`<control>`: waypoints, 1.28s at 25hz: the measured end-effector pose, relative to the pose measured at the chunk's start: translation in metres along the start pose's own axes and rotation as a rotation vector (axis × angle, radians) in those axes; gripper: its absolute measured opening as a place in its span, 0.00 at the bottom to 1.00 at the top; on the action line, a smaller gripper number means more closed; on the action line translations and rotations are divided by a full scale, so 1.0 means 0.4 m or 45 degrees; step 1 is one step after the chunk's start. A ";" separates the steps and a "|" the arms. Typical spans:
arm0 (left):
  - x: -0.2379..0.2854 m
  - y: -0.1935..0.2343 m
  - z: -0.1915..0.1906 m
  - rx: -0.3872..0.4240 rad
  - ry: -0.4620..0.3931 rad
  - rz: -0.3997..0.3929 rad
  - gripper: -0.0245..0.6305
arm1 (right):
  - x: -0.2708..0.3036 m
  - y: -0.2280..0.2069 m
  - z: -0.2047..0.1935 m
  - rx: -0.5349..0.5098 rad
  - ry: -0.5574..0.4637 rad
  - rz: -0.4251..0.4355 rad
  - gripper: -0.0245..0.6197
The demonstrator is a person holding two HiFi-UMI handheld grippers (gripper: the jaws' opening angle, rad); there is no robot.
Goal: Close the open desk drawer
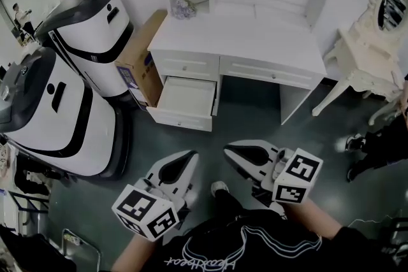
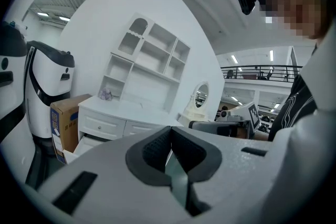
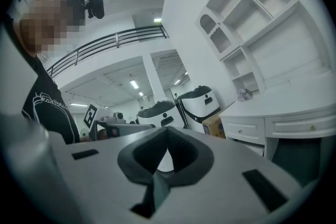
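A white desk point(image 1: 255, 41) with a shelf unit on top stands against the far wall. Its lower left drawer point(image 1: 185, 102) is pulled out over the dark floor and looks empty. The same drawer shows low down in the left gripper view point(image 2: 84, 145). Both grippers hover short of the desk, well back from the drawer front. My left gripper point(image 1: 193, 154) is shut with nothing in it, jaws meeting at the tip point(image 2: 169, 128). My right gripper point(image 1: 227, 150) is also shut and empty point(image 3: 167, 128), slightly right of the drawer.
Two large white-and-black machines point(image 1: 89, 28) point(image 1: 51, 111) stand left of the desk, with a cardboard box point(image 1: 140, 57) wedged beside the drawer. A white vanity table with a mirror point(image 1: 370, 54) is at the right. Another person's feet point(image 1: 357, 143) are near it.
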State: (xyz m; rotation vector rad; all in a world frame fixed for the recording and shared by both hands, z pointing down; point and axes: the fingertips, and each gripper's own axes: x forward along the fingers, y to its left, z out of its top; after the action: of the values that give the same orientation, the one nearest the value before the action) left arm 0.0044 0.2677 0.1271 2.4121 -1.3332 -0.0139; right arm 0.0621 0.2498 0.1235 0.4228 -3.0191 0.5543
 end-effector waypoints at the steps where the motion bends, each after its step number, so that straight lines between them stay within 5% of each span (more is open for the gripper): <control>1: 0.024 0.022 0.004 -0.013 0.009 0.014 0.04 | 0.012 -0.028 0.004 0.014 0.008 0.003 0.05; 11: 0.284 0.215 0.040 -0.068 0.088 0.062 0.04 | 0.129 -0.323 0.022 0.130 0.078 0.030 0.05; 18: 0.398 0.311 0.057 -0.096 0.058 0.099 0.04 | 0.199 -0.434 0.014 0.133 0.133 0.067 0.05; 32: 0.430 0.572 -0.151 -0.236 0.170 0.236 0.04 | 0.337 -0.588 -0.146 0.279 0.229 0.000 0.05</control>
State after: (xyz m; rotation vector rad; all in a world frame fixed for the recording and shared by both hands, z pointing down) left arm -0.0758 0.0377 0.2893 2.0923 -1.4217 0.0688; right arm -0.0037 0.0243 0.2708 0.3596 -2.7974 0.8772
